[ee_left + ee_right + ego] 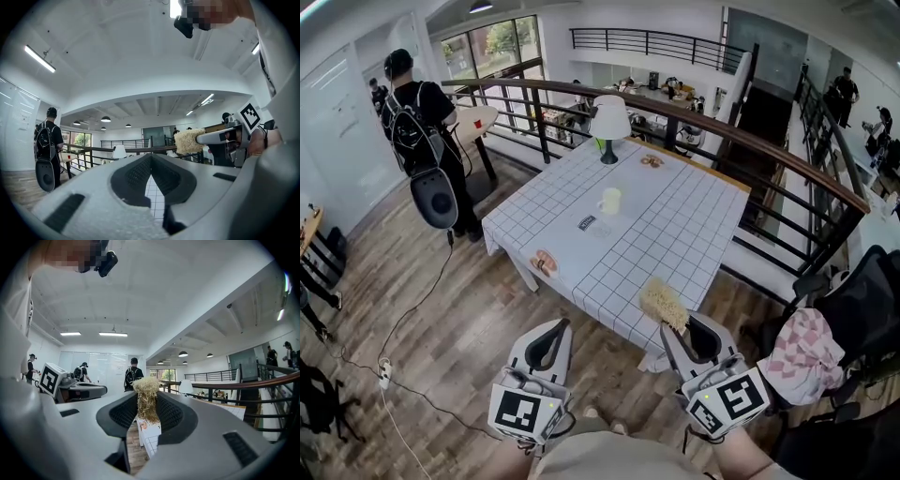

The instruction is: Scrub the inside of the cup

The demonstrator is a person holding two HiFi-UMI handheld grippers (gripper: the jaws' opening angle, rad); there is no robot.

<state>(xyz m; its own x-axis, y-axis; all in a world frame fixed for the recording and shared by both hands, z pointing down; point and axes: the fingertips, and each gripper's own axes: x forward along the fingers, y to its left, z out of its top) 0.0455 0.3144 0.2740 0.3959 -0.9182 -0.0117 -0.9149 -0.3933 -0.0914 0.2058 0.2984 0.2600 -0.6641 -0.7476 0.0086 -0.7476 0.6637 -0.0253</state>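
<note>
A pale cup (610,201) stands upright near the middle of a table (675,234) covered in a white grid cloth, well ahead of both grippers. My right gripper (668,328) is shut on a straw-coloured loofah scrubber (663,302), which sticks out past its jaws over the table's near edge. In the right gripper view the scrubber (147,397) is pinched between the jaws of the right gripper (147,401). My left gripper (561,325) hangs short of the table over the wooden floor, its jaws closed on nothing. The left gripper view shows the scrubber (187,140) off to the right.
A white lamp (609,120) stands at the table's far end, a small dark card (586,222) beside the cup, an orange item (545,262) near the left edge. A person with a backpack (417,122) stands far left. A railing (750,150) runs behind; a checked cloth (806,352) lies right.
</note>
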